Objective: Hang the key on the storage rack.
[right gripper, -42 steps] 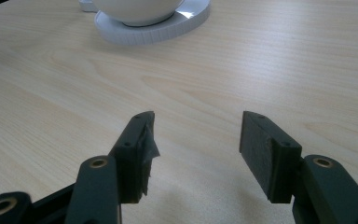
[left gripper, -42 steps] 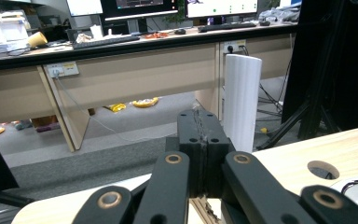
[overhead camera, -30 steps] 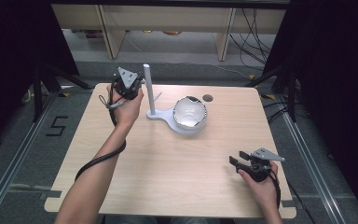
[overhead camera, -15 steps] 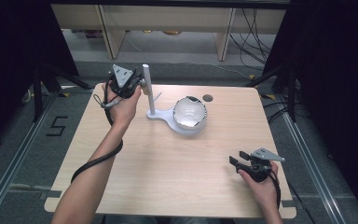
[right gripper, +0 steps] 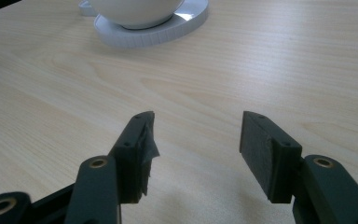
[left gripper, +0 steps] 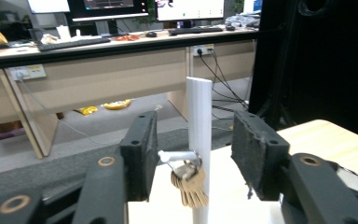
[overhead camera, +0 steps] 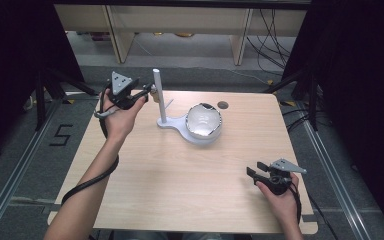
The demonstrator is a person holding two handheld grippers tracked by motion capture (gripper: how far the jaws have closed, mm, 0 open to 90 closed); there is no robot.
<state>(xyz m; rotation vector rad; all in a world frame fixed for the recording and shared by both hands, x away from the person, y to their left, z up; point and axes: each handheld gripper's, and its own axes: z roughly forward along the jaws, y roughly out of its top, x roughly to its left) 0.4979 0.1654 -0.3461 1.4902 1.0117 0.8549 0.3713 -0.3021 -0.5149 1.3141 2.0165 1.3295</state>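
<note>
A white post (overhead camera: 157, 95) rises from a white stand at the table's far middle. A bunch of keys (left gripper: 191, 179) hangs from a short peg on that post (left gripper: 199, 107). My left gripper (overhead camera: 149, 93) is level with the peg, just left of the post. Its jaws have just been opening. In the left gripper view the keys and post show between the pads (left gripper: 142, 149), which do not touch them, so my left gripper (left gripper: 191, 140) is open. My right gripper (overhead camera: 254, 170) rests low at the near right, open (right gripper: 196, 135), with nothing between its jaws.
A glossy white bowl (overhead camera: 204, 121) sits on the stand's round base (right gripper: 168, 28), right of the post. A small round hole (overhead camera: 223, 105) marks the tabletop behind it. Desks and floor cables lie beyond the far edge.
My left gripper's jaws have spread apart and the hand has drawn a little left, away from the post. The keys stay hanging on the peg. The right hand has not moved.
</note>
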